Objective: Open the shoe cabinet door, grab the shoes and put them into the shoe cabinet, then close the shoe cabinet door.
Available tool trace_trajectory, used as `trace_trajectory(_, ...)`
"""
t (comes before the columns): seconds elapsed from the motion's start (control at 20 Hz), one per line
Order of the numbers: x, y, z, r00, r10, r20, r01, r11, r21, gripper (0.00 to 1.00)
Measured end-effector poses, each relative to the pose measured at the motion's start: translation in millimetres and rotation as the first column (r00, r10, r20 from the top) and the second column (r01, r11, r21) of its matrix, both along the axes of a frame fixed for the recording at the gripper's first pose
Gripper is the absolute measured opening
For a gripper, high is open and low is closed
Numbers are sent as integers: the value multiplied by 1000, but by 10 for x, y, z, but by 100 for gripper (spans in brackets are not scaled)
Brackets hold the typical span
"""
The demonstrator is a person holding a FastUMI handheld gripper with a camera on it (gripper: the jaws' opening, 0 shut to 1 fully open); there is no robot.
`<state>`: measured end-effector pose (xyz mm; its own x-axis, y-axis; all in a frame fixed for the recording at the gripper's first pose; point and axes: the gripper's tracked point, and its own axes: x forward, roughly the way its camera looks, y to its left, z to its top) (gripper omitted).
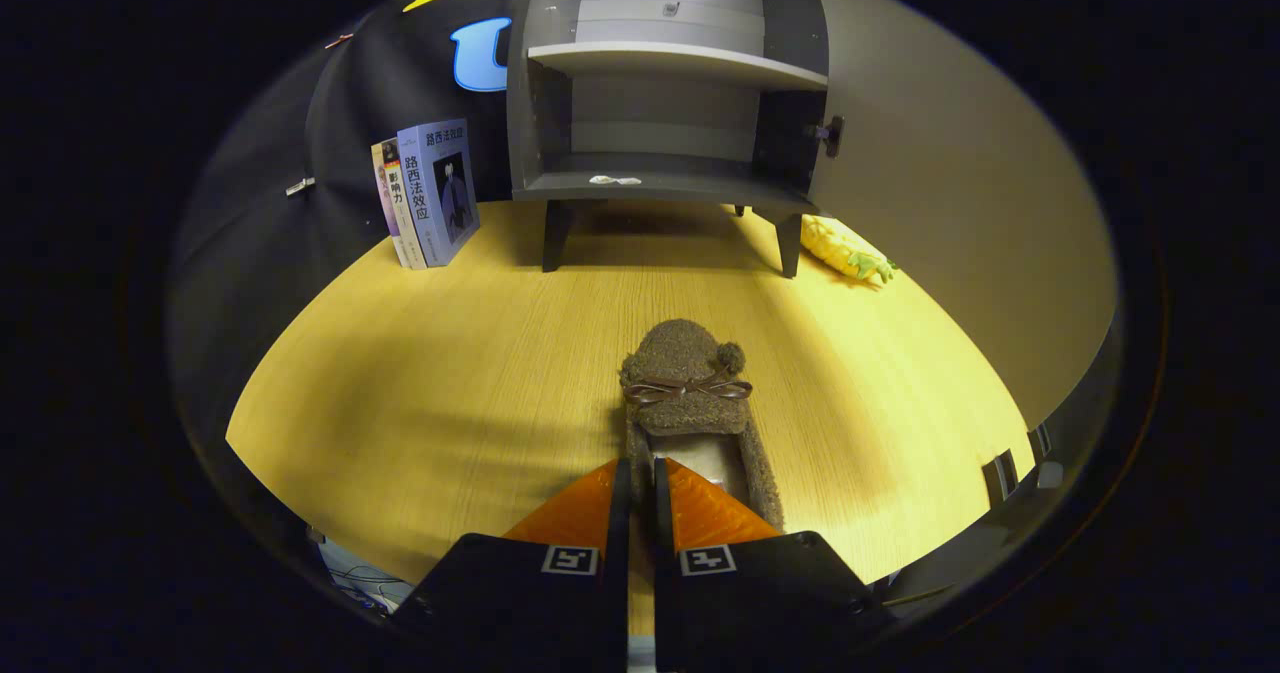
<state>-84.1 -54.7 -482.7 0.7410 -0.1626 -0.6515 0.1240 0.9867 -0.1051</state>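
A brown fuzzy slipper (690, 393) with a bow and a small pompom lies toe-away on the wooden table (450, 373), just ahead of my fingers. My gripper (641, 483) is nearly closed. The slipper's left side wall runs into the narrow gap between the orange fingers (575, 513), which press on it. Beyond the slipper stands the grey shoe cabinet (660, 83) on short legs. Its door (950, 203) is swung wide open to the right, with a dark knob (830, 135) on its edge. Inside are one shelf and a small white scrap (615, 180) on the bottom board.
Two books (430, 193) stand upright left of the cabinet against the black cloth. A yellow plush toy (845, 250) lies by the cabinet's right front leg, under the open door. Bare tabletop lies between the slipper and the cabinet.
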Motion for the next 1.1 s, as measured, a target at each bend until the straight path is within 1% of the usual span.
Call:
trace_trajectory(0.15, 104, -11, -169, 999, 6, -36, -6, 1000, -4, 15)
trace_trajectory(0.25, 158, -23, -285, 998, -3, -66, 3, 1000, 3, 19)
trace_trajectory(0.3, 205, -30, -298, 998, -7, -63, 7, 1000, 5, 20)
trace_trajectory(0.55, 458, -78, -382, 998, -6, -60, 6, 1000, -7, 20)
trace_trajectory(0.7, 603, -73, -411, 998, 13, -59, -15, 1000, -24, 20)
trace_trajectory(0.85, 657, -81, -405, 997, 28, -67, -31, 998, -52, 20)
trace_trajectory(0.9, 645, -64, -350, 997, 27, -68, -30, 999, -43, 13)
trace_trajectory(0.95, 652, -99, -422, 997, 22, -67, -24, 999, -33, 5)
trace_trajectory(1.1, 653, -98, -414, 996, 18, -82, -20, 1000, -23, 5)
